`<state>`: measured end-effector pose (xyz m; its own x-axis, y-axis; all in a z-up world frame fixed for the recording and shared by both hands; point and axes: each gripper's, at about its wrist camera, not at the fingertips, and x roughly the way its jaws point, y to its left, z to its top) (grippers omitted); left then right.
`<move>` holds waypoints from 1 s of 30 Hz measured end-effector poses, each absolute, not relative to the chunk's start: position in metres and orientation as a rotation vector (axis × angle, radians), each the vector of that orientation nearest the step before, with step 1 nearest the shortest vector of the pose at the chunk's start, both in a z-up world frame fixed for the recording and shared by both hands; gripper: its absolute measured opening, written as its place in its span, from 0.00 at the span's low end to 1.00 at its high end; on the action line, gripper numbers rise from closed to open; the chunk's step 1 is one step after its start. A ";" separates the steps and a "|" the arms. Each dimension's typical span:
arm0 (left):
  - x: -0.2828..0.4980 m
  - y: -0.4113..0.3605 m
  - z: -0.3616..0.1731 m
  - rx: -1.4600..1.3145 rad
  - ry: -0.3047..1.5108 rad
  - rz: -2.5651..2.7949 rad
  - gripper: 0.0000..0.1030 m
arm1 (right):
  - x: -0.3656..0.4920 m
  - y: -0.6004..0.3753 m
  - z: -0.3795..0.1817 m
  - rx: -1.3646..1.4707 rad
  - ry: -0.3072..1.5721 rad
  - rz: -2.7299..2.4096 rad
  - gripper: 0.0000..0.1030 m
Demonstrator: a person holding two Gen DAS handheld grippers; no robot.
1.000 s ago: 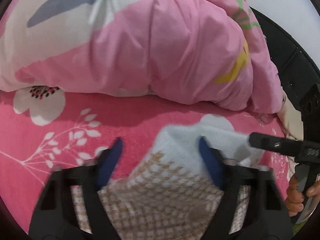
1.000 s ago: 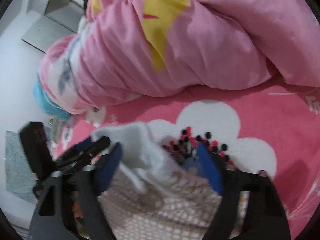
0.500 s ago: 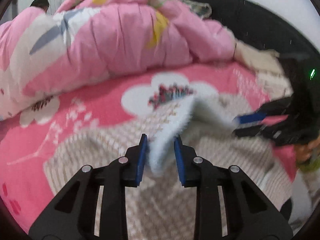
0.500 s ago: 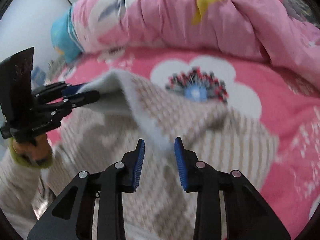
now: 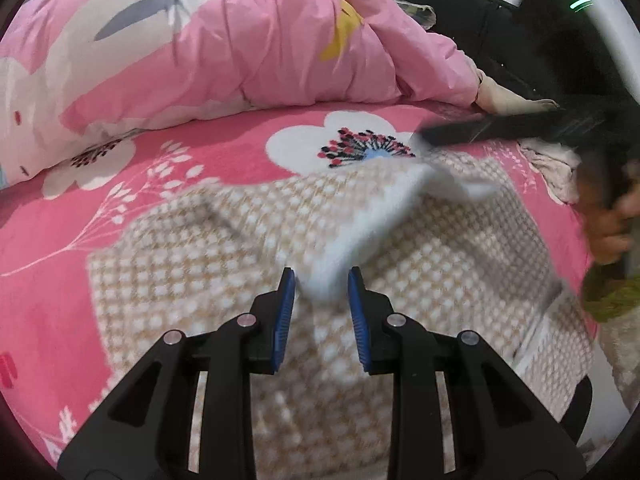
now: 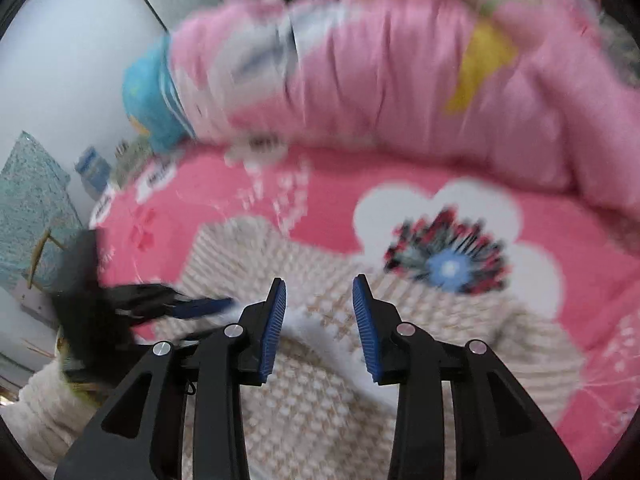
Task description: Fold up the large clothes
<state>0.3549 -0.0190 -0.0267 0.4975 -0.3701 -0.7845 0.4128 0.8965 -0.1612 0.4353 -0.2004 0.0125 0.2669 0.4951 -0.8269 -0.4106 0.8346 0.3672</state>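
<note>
Crowding the bedsheet (image 5: 224, 160): pink quilt (image 5: 240, 48) behind garment (image 5: 224, 248)

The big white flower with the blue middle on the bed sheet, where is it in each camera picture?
Left wrist view: the white flower sits above the centre, just past the far edge of the checked garment.
Right wrist view: the same flower lies right of centre, blurred, beyond the garment's edge.
Shared landmark: the pink quilt heaped behind the flower in both views.

Both wrist views look steeply down, close over the checked garment (image 5: 224, 264) on the pink bedsheet (image 6: 328, 196).
</note>
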 end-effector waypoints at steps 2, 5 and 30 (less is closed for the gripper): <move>0.346 -0.003 -0.016 0.022 0.907 -0.468 0.26 | 0.423 -0.200 -0.011 0.087 1.197 0.604 0.34; 0.346 0.011 0.006 -0.048 0.840 -0.468 0.26 | 0.400 -0.205 -0.017 0.055 1.155 0.607 0.34; 0.387 -0.039 -0.058 0.042 0.942 -0.472 0.36 | 0.410 -0.235 -0.027 -0.071 1.077 0.432 0.38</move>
